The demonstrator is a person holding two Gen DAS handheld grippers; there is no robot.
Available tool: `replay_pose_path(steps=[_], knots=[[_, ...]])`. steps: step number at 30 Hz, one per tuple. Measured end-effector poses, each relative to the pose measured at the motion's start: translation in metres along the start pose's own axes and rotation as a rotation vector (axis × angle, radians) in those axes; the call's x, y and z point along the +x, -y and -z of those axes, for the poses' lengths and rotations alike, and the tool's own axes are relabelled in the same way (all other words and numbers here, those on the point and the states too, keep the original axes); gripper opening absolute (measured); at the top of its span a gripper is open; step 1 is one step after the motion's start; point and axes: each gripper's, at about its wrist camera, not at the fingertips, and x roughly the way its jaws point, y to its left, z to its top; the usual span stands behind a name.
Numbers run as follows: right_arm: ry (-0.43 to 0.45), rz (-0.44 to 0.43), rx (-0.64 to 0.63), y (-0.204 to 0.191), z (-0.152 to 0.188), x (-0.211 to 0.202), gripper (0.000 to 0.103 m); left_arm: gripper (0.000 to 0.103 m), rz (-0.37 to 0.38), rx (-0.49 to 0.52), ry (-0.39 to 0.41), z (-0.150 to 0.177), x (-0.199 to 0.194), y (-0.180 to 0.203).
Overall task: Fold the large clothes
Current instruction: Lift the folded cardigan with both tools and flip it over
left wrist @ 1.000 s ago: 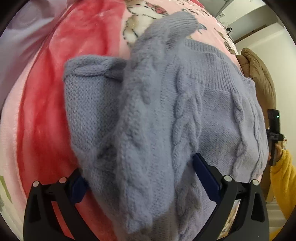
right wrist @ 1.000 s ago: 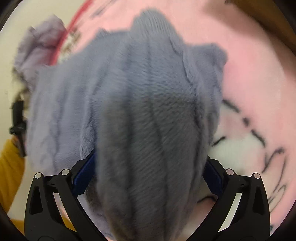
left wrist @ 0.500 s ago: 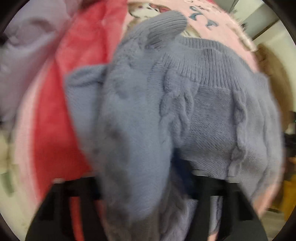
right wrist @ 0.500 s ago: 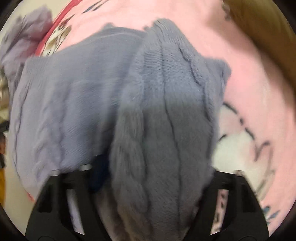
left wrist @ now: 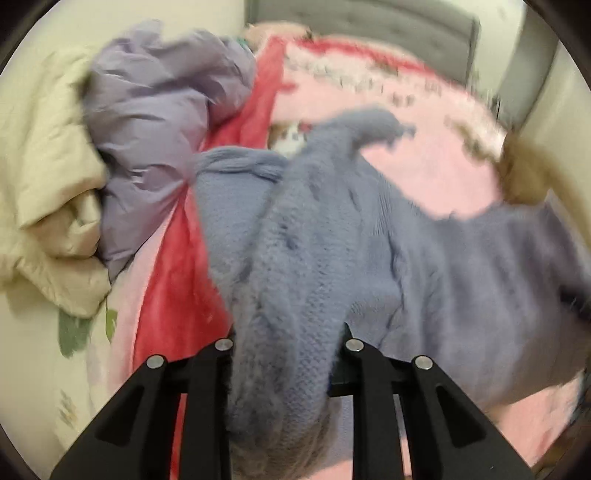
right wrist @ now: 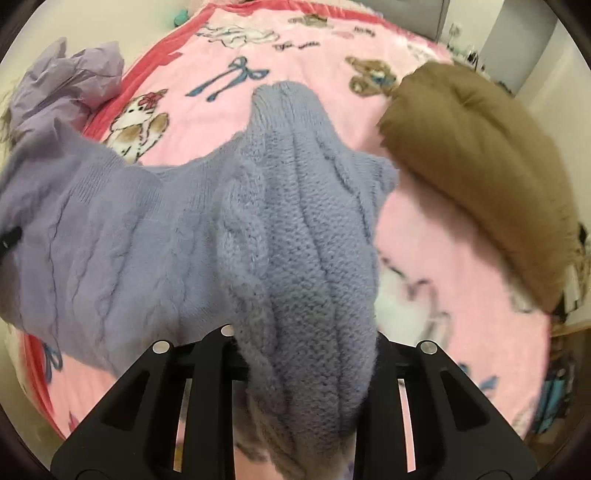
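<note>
A grey-blue cable-knit sweater [left wrist: 424, 266] hangs lifted above a pink blanket [left wrist: 424, 166] on a bed. My left gripper [left wrist: 286, 354] is shut on a bunched fold of the sweater that drapes over its fingers. My right gripper [right wrist: 303, 350] is shut on another bunched part of the sweater [right wrist: 295, 229], with a sleeve end pointing up and away. The knit stretches sideways between the two grippers. The fingertips of both are hidden under the fabric.
A crumpled lilac garment [left wrist: 155, 122] and a cream quilt [left wrist: 40, 177] lie at the left of the bed. A brown padded jacket [right wrist: 480, 177] lies at the right. The pink blanket [right wrist: 229, 74] has cartoon prints and a red border [left wrist: 173, 288]. A grey headboard [left wrist: 369, 22] is behind.
Both grippers closed on the sweater and lifted it off the blanket, pulling back and up. More of the bed, lilac garment and brown jacket came into view.
</note>
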Motion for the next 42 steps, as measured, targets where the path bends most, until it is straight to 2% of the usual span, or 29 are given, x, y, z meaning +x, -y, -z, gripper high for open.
replay_pose_path(steps=[1,3,6,9,11,15,19,21,23,27,32,37,42], knots=[[0.011,-0.007,0.001,-0.002,0.005,-0.017,0.022,0.023,0.025,-0.025,0.011,0.004,-0.015,-0.011],[0.036,0.018,-0.010,-0.004,0.018,-0.048,0.022,0.023,0.055,-0.040,0.053,0.011,-0.051,-0.006],[0.070,0.076,-0.007,-0.005,0.045,-0.094,0.022,0.023,0.060,0.035,0.108,0.015,-0.091,0.014],[0.088,0.121,0.043,0.007,0.067,-0.130,0.022,0.023,0.086,0.089,0.115,0.023,-0.113,0.022],[0.080,0.108,0.109,0.016,0.082,-0.142,0.021,0.023,0.131,0.104,0.107,0.033,-0.127,0.030],[0.066,0.103,0.196,0.038,0.120,-0.150,0.021,0.022,0.135,0.183,0.140,0.051,-0.146,0.055],[0.081,0.074,0.286,0.065,0.147,-0.147,0.021,0.022,0.139,0.249,0.148,0.064,-0.161,0.101],[0.093,0.085,0.296,0.082,0.155,-0.145,0.021,0.022,0.135,0.268,0.164,0.066,-0.170,0.132],[0.109,0.061,0.328,0.107,0.162,-0.146,0.021,0.022,0.142,0.259,0.186,0.064,-0.177,0.158],[0.178,0.030,0.333,0.182,0.162,-0.156,0.021,0.022,0.125,0.230,0.238,0.052,-0.188,0.233],[0.299,-0.002,0.278,0.295,0.137,-0.179,0.021,0.022,0.140,0.155,0.255,0.016,-0.192,0.319],[0.390,0.015,0.300,0.394,0.093,-0.199,0.021,0.022,0.174,0.121,0.320,-0.045,-0.190,0.405],[0.495,0.047,0.340,0.467,0.051,-0.204,0.021,0.022,0.206,0.191,0.392,-0.109,-0.171,0.491]])
